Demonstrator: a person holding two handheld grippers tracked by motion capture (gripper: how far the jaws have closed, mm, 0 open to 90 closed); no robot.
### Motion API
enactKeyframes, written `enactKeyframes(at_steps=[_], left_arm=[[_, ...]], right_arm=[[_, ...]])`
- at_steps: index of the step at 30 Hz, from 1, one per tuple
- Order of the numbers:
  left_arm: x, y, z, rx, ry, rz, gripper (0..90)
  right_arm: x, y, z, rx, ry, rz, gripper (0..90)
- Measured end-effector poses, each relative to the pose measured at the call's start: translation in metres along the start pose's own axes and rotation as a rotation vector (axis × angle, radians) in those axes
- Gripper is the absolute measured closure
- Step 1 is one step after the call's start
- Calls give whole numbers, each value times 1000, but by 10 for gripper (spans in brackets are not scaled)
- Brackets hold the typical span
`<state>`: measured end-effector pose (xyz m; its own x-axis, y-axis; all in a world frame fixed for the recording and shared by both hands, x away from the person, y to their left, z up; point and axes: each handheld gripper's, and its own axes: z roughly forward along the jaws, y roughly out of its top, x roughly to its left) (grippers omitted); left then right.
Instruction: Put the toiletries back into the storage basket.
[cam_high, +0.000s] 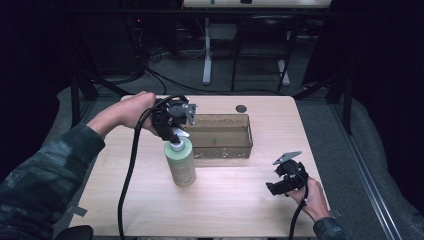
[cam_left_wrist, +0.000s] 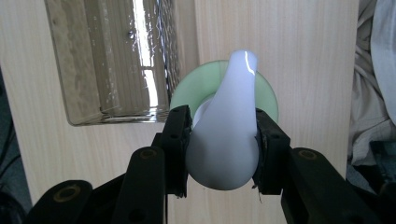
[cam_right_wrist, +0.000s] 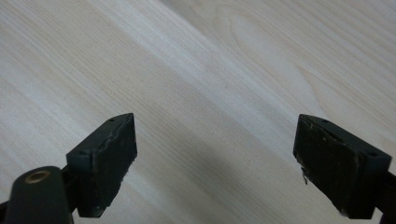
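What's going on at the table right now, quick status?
Left gripper shut on pump head of green bottle, upright on table. Right gripper open, holding nothing. Clear bin close behind bottle.

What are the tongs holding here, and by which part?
The left tongs clamp the green bottle by its white pump head. The right tongs are open and hold nothing.

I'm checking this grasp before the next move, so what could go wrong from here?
The left gripper clamps only the smooth, rounded pump head of the green bottle, so the head might slip or turn between the jaws. The tall bottle stands close to the clear bin; held so high up, it could swing and knock the bin's wall. The right gripper hangs open over the table, apart from the bottle, so nothing steadies its base.
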<state>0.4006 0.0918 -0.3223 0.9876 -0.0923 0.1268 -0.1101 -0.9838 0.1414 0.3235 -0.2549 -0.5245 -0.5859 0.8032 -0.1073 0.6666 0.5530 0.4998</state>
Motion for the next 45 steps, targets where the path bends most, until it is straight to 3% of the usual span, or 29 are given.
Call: enactKeyframes(at_steps=[11,24,32,40,45], left_arm=[[0,10,-14,54,-6,38,628],[-1,24,-36,65,8,87,628],[2,32,-53,60,-11,96,628],[4,40,-62,70,12,114,629],[7,39,-70,49,16,113,629]], right_arm=[[0,0,0,5,5,4,121],[1,0,4,25,11,-5,117],[0,-1,3,17,11,-5,117],[-1,-1,2,20,11,-4,118],[-1,-1,2,19,8,-5,119]])
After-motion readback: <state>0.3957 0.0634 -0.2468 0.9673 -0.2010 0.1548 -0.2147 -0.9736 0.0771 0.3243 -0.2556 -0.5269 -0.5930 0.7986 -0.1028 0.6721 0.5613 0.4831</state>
